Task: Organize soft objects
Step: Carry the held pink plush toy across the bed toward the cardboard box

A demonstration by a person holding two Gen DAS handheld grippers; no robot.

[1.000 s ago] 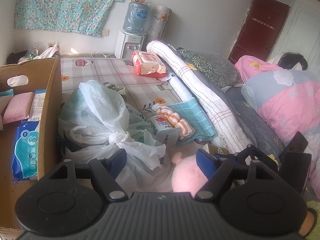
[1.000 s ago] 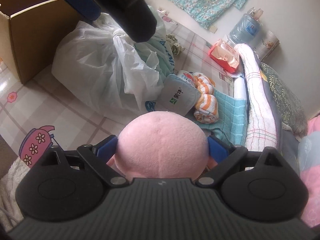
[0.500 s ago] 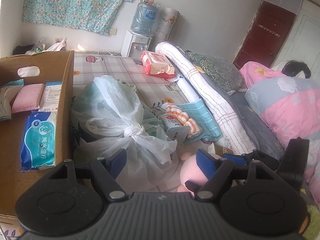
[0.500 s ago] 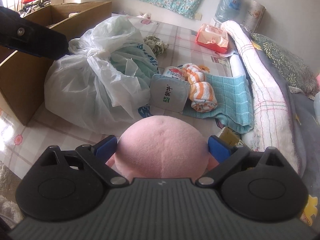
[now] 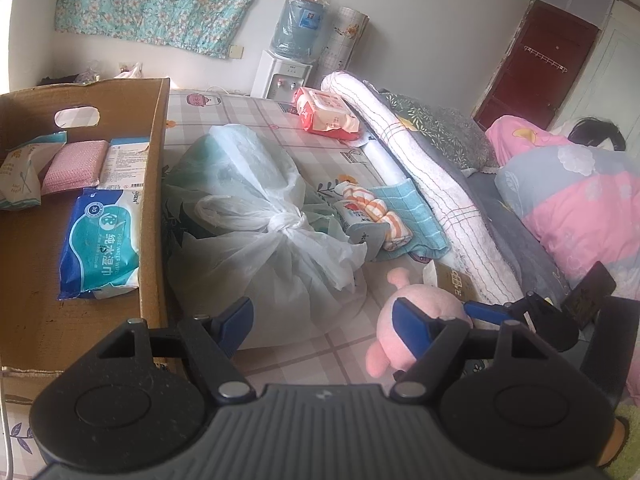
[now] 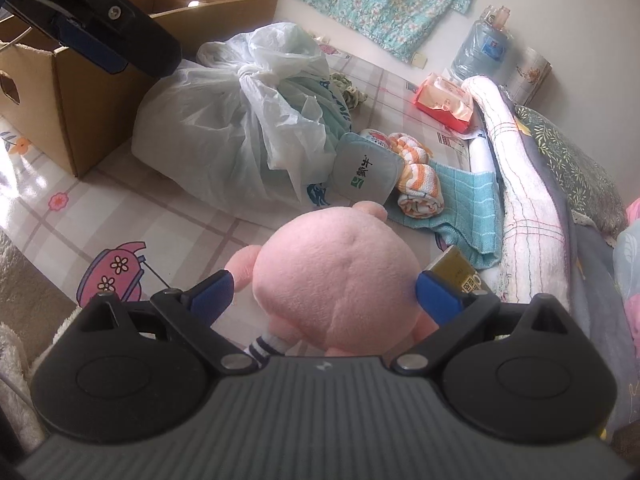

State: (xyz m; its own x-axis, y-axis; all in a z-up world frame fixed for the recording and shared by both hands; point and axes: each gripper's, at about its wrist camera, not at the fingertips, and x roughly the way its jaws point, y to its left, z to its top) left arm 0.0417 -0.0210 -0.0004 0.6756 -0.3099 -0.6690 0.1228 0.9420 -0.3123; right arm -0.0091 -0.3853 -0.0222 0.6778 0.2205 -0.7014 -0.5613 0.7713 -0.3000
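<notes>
The pink plush toy (image 6: 336, 276) has been lowered and eased away from the right gripper (image 6: 324, 296): a half second earlier it filled the space between the blue pads, whereas now a gap is seen beside the left pad and only the right pad lies at its flank, so whether it is pinched or merely straddled cannot be told. From the left wrist view the toy (image 5: 420, 320) is seen low over the patterned floor mat (image 5: 248, 120), beside the knotted plastic bag (image 5: 264, 224). The left gripper (image 5: 324, 320) is held spread and empty, near the cardboard box (image 5: 154, 184), where the wet wipes pack (image 5: 102, 240) already lies. The toy appears not yet boxed, so the sorting is judged unfinished. The toy's face and underside are hidden, contact with the mat cannot be confirmed, and the box's near wall is cut off by the gripper body.
</notes>
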